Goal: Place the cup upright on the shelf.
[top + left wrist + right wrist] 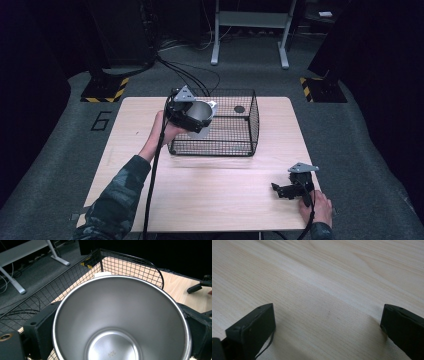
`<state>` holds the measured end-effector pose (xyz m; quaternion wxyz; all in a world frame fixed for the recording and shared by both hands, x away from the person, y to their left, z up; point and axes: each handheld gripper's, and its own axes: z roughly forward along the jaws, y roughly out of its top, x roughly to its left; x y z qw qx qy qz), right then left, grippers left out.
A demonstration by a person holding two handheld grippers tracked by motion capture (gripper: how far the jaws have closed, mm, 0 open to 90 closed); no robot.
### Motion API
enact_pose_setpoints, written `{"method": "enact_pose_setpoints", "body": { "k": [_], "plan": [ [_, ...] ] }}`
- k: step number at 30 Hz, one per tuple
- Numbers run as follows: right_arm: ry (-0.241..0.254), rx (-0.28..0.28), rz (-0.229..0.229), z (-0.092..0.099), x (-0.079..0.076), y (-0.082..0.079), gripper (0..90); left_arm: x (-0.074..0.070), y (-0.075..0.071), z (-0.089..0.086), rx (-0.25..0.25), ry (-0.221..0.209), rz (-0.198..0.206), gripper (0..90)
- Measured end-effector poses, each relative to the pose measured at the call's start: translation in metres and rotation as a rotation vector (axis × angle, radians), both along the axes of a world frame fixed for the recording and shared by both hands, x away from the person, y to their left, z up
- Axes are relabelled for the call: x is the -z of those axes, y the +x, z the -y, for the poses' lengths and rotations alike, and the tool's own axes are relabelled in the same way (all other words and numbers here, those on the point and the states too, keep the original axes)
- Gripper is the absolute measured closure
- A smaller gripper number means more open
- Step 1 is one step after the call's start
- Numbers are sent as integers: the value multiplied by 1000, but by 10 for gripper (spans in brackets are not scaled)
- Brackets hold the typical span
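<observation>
Steel cup (202, 113) clamped in left claw (192, 119) above wire basket (235, 142) rim.

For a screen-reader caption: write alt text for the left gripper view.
A shiny round steel cup, empty, is clamped between the left tool's black jaws, its mouth facing the camera. Behind it stands a black wire-mesh basket on a light wooden table.

Silver cup (120, 322), black mesh basket (235, 135)
</observation>
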<state>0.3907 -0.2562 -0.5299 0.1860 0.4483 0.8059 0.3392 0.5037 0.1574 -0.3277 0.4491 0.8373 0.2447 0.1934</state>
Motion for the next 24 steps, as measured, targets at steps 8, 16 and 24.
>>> {"method": "enact_pose_setpoints", "body": {
  "k": [8,16,24],
  "plan": [
    [4,8,1,-1,0,0,0,1,12,7,-3,7,-21,58],
    [0,0,0,0,0,0,0,7,26,11,-25,4,-38,58],
    [4,9,1,-1,0,0,0,18,42,20,-44,17,-71,58]
  ]
}}
